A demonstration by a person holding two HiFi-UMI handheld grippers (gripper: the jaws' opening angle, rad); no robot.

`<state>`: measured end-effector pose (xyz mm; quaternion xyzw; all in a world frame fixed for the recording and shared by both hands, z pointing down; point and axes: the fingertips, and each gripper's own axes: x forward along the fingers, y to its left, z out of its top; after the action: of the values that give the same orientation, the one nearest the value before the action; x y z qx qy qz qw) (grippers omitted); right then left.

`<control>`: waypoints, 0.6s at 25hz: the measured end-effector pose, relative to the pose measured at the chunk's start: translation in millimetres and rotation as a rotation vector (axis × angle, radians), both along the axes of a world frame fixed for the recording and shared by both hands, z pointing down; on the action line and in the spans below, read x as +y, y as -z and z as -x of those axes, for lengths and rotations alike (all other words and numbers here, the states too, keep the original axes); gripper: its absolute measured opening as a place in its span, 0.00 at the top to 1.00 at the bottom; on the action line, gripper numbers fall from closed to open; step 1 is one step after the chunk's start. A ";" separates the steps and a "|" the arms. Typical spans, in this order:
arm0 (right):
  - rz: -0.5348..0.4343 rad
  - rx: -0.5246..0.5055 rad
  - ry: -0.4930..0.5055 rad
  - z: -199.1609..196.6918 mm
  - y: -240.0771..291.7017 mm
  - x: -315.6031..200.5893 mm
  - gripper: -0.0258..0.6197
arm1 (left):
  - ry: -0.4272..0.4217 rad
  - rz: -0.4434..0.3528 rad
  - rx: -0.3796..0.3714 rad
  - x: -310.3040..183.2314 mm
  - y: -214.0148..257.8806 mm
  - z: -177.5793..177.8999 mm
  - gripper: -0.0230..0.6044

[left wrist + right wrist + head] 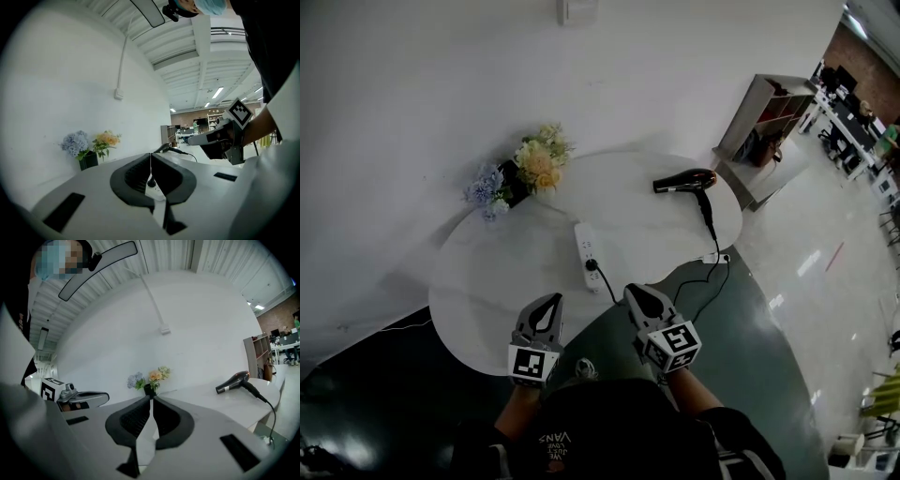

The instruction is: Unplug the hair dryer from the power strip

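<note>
Both left gripper (548, 300) and right gripper (636, 292): fingers pressed together; plug (592, 265) cord (607, 289) seemingly passes behind right gripper.

Even, bright light is washing over the white wall (431, 84) and the table (487, 281) in the head view, leaving only soft, faint shadows. Toward 3 o'clock the glossy floor (811, 267) is throwing back pale streaks of glare, while the bottom edge at 6 o'clock is sinking into darkness. Both gripper views are bending straight lines into curves and are fading to black at every corner. In the left gripper view, ceiling strip lights (218, 92) are glowing at 2 o'clock. Distant things are showing sharp; the nearest surfaces are looking slightly soft.
</note>
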<state>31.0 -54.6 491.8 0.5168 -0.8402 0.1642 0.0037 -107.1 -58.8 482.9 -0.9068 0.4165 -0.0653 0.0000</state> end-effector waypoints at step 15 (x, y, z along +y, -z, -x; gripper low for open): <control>0.008 0.029 0.136 -7.6 -13.9 -67.3 0.89 | 0.100 0.086 -0.038 -39.6 -38.5 -10.4 0.93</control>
<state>38.6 -121.9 505.7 0.4610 -0.8725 0.1593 0.0291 -96.7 -98.4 521.4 -0.8828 0.4578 -0.1001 -0.0344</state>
